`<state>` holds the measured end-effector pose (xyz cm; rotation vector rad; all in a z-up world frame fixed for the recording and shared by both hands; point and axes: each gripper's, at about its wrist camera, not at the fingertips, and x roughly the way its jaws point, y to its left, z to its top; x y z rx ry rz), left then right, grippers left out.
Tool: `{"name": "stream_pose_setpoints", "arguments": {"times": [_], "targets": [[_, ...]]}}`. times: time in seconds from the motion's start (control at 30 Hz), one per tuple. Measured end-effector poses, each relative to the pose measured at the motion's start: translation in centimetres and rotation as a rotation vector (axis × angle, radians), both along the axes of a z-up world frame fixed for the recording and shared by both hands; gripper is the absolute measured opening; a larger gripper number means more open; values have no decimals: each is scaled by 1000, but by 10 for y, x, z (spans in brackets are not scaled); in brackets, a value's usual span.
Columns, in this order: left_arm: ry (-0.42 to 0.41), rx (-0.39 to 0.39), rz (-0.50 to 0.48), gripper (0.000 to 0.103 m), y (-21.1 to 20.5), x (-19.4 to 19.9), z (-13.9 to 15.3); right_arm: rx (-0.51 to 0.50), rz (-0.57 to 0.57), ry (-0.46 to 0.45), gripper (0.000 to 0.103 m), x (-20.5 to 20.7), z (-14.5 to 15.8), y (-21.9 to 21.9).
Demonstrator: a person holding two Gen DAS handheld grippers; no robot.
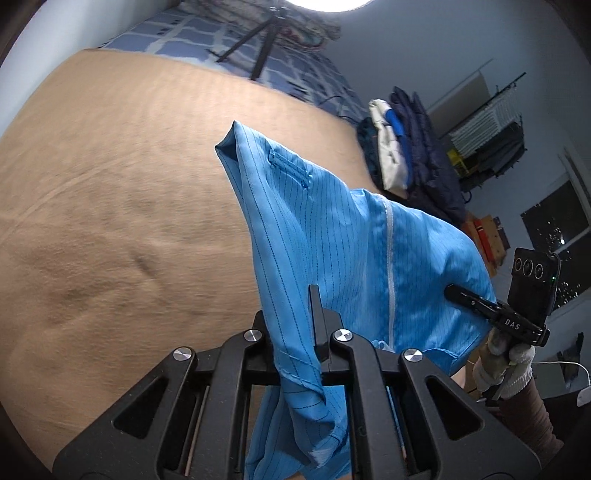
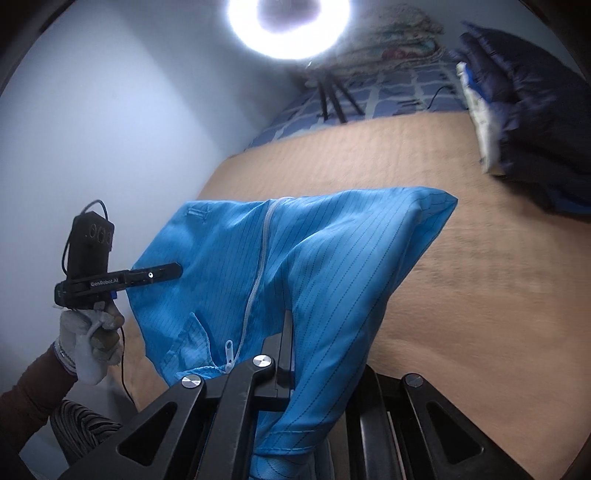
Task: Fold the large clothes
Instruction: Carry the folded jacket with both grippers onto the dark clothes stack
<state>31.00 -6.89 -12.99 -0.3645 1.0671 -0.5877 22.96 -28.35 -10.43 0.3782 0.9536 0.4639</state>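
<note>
1. Two tools grip one blue garment [image 1: 354,258], which hangs above the tan bed [image 1: 110,203].
2. Left tool [image 1: 314,306]: jaws closed on a fabric edge, cloth draping ahead and below it.
3. Right tool [image 2: 286,347]: jaws clamped on a hem fold beside the zipper [image 2: 255,280].
4. Judgement: fabric thin, light, limp, probably slick; sags between both tools.
5. Best hold: seams or hem corners, where stitching resists slipping.

Tripod [image 1: 258,44], stacked jackets [image 1: 410,147], ring light [image 2: 288,26]
</note>
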Motion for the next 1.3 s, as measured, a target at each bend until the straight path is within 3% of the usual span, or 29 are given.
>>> {"name": "stream_pose_setpoints", "arguments": {"times": [0.3, 0.6, 0.93, 1.3], "targets": [[-49, -75, -92, 6, -78, 21, 31, -29, -78, -73, 3, -20, 31, -64], [-149, -126, -198, 5, -171, 72, 79, -67, -183, -146, 3, -2, 66, -138], [-244, -179, -261, 5, -242, 135, 108, -101, -309, -233, 3, 61, 105, -230], [-313, -200, -248, 5, -316, 210, 148, -152, -396, -279, 3, 148, 135, -304]]}}
